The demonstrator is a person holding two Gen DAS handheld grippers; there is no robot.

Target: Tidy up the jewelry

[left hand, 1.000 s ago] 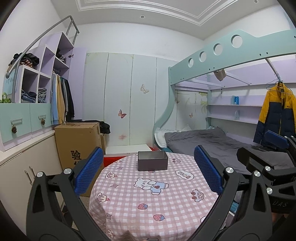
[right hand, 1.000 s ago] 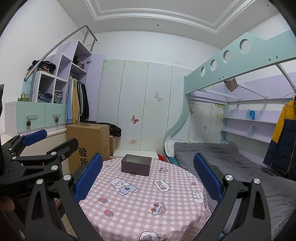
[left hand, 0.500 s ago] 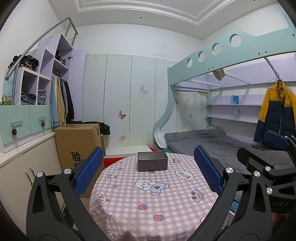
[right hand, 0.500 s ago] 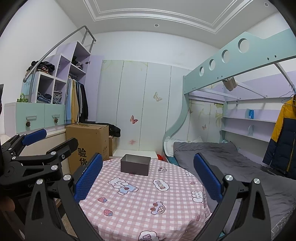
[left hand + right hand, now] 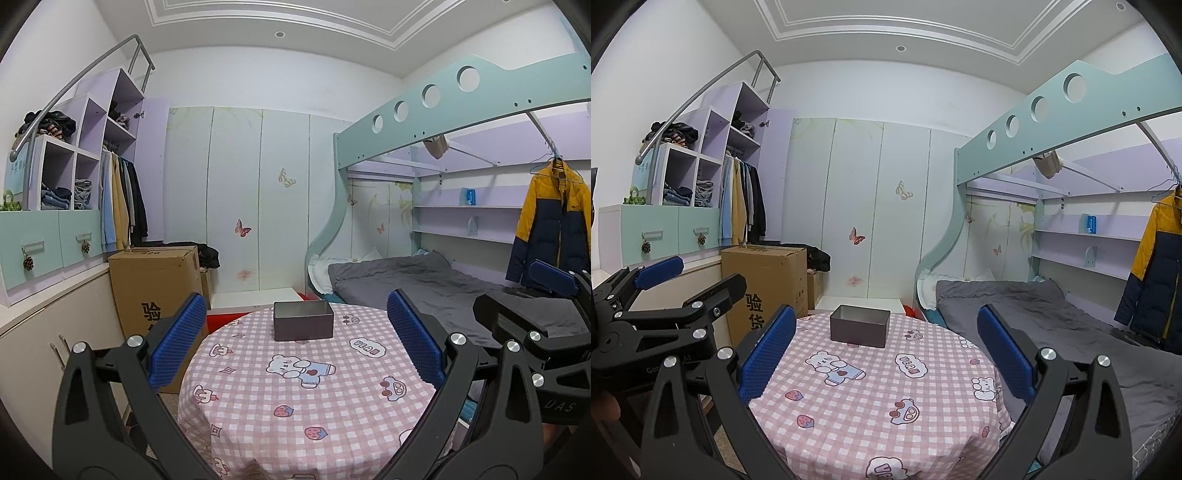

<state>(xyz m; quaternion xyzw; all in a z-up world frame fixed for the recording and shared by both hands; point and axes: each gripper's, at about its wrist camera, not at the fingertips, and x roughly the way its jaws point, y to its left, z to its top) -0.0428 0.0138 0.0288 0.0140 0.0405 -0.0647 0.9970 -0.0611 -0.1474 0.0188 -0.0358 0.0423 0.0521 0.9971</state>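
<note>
A dark grey open-topped metal box (image 5: 303, 320) stands at the far side of a round table with a pink checked cloth (image 5: 295, 398); it also shows in the right wrist view (image 5: 859, 326) on the same cloth (image 5: 871, 402). My left gripper (image 5: 295, 345) is open and empty, held above the near side of the table. My right gripper (image 5: 886, 349) is open and empty beside it. Each gripper shows in the other's view: the right (image 5: 532, 306), the left (image 5: 687, 280). No jewelry is visible.
A cardboard box (image 5: 155, 291) stands left of the table beside cabinets (image 5: 44, 350). A bunk bed with grey bedding (image 5: 424, 280) lies to the right. A yellow and navy jacket (image 5: 550, 221) hangs at far right. White wardrobe doors (image 5: 258, 203) lie behind.
Both wrist views have tilted slightly; the table and box sit a little lower and nearer in frame. Both grippers stay open and empty.
</note>
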